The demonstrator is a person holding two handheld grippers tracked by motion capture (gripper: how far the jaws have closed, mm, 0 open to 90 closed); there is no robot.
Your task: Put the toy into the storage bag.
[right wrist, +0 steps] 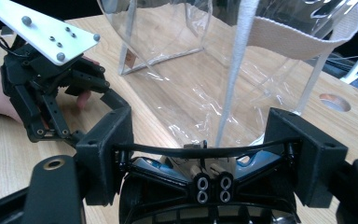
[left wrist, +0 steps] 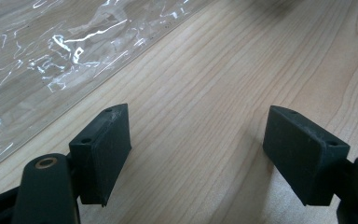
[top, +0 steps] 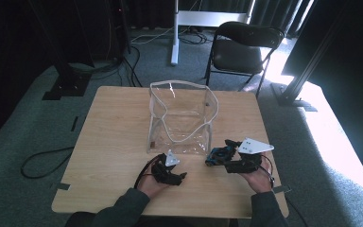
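A clear plastic bag (top: 182, 118) with white trim stands open in the middle of the wooden table (top: 113, 142). My right gripper (top: 220, 154) is at the bag's near right corner, shut on a blue and black toy car (top: 212, 160). In the right gripper view the car (right wrist: 205, 179) spans the gap between the pads (right wrist: 307, 158), just in front of the bag (right wrist: 191, 70). My left gripper (top: 174, 175) hangs open over bare wood near the bag's front edge. Nothing lies between its pads (left wrist: 105, 149), and the bag's flat plastic (left wrist: 37, 56) sits up to the left.
A black folding chair (top: 243, 47) and a white stand post (top: 175, 33) are on the carpet beyond the table. A black cable (top: 42, 161) loops on the floor at the left. The tabletop has a round hole (right wrist: 334, 101) past the bag.
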